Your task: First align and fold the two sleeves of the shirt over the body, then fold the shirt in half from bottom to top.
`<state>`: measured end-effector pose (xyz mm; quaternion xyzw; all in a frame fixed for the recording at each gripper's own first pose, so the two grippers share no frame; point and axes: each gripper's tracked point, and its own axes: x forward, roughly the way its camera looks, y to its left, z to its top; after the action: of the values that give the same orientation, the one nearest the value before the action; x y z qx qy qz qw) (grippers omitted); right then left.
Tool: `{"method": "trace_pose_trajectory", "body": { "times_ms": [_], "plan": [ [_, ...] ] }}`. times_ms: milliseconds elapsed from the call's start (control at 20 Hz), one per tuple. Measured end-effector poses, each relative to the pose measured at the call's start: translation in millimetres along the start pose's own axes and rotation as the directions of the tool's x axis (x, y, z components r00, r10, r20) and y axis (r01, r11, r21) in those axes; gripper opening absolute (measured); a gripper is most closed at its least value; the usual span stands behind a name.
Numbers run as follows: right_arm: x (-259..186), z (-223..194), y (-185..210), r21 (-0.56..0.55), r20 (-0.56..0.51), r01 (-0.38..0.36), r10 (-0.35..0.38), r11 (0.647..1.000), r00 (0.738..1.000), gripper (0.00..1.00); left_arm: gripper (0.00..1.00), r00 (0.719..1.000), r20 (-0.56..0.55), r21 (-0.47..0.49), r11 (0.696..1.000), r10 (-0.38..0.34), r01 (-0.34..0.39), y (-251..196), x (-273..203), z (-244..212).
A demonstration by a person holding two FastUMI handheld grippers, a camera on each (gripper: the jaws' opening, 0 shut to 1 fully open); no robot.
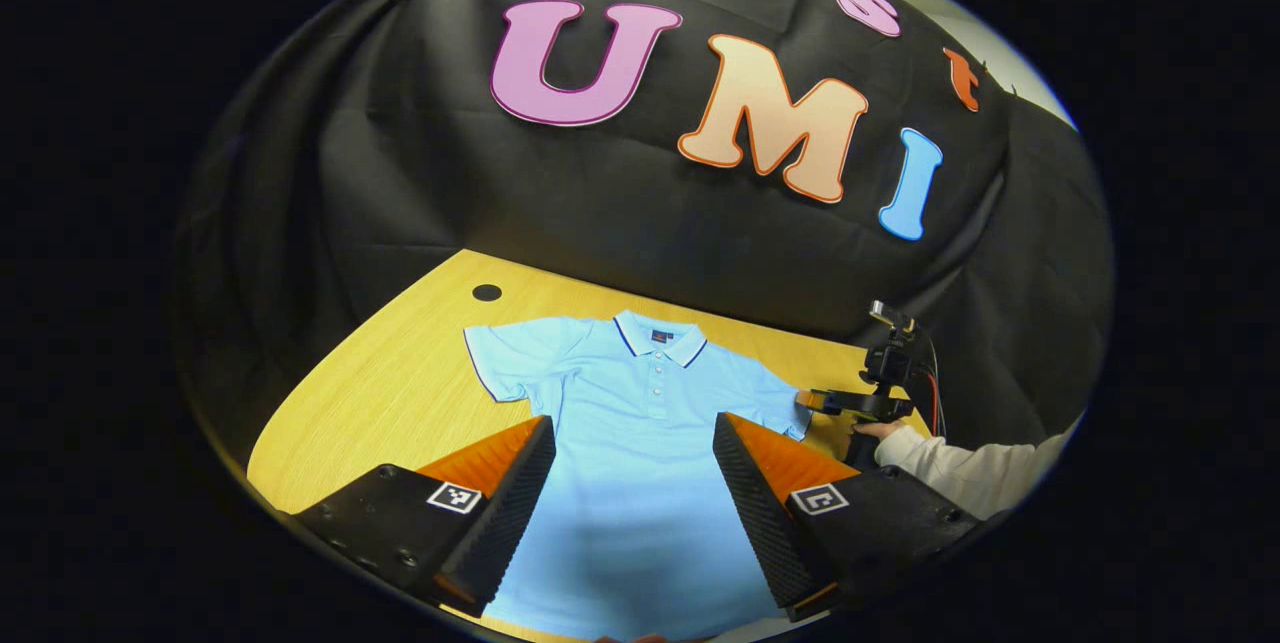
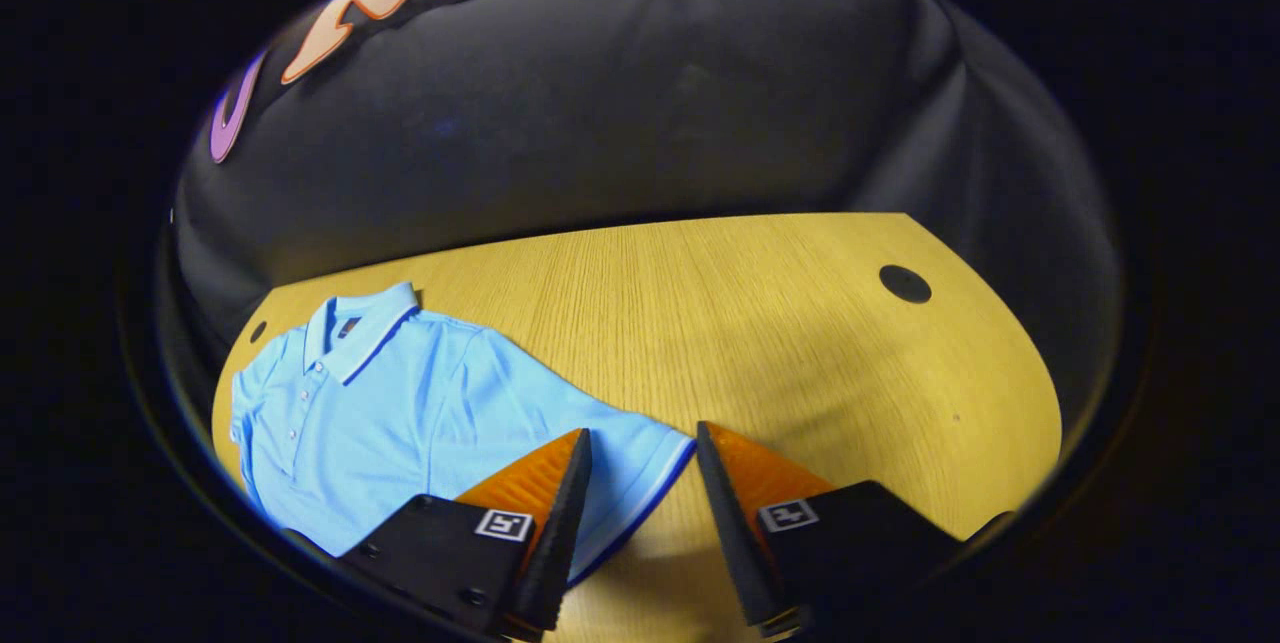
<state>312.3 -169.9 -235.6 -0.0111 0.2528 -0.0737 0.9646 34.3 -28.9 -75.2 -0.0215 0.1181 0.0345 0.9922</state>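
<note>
Two grippers at work over one light blue polo shirt [image 1: 640, 443], spread flat and face up on the wooden bench [image 1: 400, 393]. Collar toward the black cloth wall, buttons showing down the placket, both short sleeves still lying out to the sides, unfolded. Hem end nearest the left gripper view's camera.

Left gripper [image 1: 634, 443] held above the shirt's body, below the collar, jaws wide apart with nothing between them, only blue cloth showing in the gap. Cannot tell from this view whether the fingertips touch the fabric.

Right gripper [image 2: 643, 453] at the shirt's far sleeve [image 2: 620, 463], jaws open wide, empty. One finger over the blue sleeve cloth just inside the dark-trimmed cuff, the other over bare bench just beyond the cuff, so the cuff edge runs through the gap. Not closed on the cloth. Seen also from the left gripper view, same right gripper [image 1: 815, 401] at the sleeve tip beside the shirt, low over the bench, held by a hand [image 1: 880, 430] in a pale sleeve [image 1: 960, 468].

Round dark hole [image 1: 487, 292] in the bench beyond the shirt's other sleeve, toward the wall; another such hole [image 2: 905, 284] well apart from the shirt on the bench's bare side.
</note>
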Motion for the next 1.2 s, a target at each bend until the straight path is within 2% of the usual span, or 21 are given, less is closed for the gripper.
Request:
{"method": "trace_pose_trajectory", "body": {
  "times_ms": [250, 350, 450, 550, 700, 800, 900, 1100, 1200],
  "plan": [
    [-2, -1, 12, -0.026, 0.000, -0.045, 0.045, 0.999, 0.999, 0.18, 0.95, 1.000, -0.007, -0.017, 1.000, -0.002, 0.002, -5, 2, -2],
    [-8, 3, 16, -0.037, 0.012, -0.049, 0.049, 0.998, 0.999, 0.06, 0.95, 1.000, -0.003, -0.021, 1.000, 0.003, -0.003, -4, -1, -1],
    [-22, 19, 35, -0.029, 0.058, -0.096, 0.098, 0.995, 0.994, 0.05, 0.95, 1.000, 0.001, -0.023, 1.000, 0.015, -0.015, -1, -5, -2],
    [-41, 36, 65, -0.007, 0.105, -0.174, 0.173, 0.985, 0.979, 0.05, 0.95, 1.000, 0.008, -0.030, 0.999, 0.018, -0.017, 0, -8, -3],
    [-71, 40, 127, 0.018, 0.124, -0.334, 0.329, 0.943, 0.936, 0.05, 0.96, 1.000, 0.015, -0.049, 0.999, 0.024, -0.023, 4, -9, -2],
    [-82, 32, 166, 0.031, 0.101, -0.418, 0.413, 0.908, 0.905, 0.05, 0.95, 0.999, 0.018, -0.054, 0.998, 0.026, -0.025, 5, -11, -4],
    [-84, 20, 195, 0.047, 0.074, -0.464, 0.460, 0.884, 0.885, 0.05, 0.96, 0.999, 0.019, -0.054, 0.998, 0.031, -0.030, 9, -11, -7],
    [-83, 1, 232, 0.085, 0.036, -0.511, 0.510, 0.855, 0.859, 0.05, 0.96, 0.999, 0.021, -0.080, 0.996, 0.037, -0.035, 20, -6, -12],
    [-86, -7, 248, 0.110, 0.026, -0.526, 0.527, 0.843, 0.850, 0.16, 0.95, 0.998, 0.012, -0.099, 0.993, 0.057, -0.056, 33, 4, -15]
  ]
}}
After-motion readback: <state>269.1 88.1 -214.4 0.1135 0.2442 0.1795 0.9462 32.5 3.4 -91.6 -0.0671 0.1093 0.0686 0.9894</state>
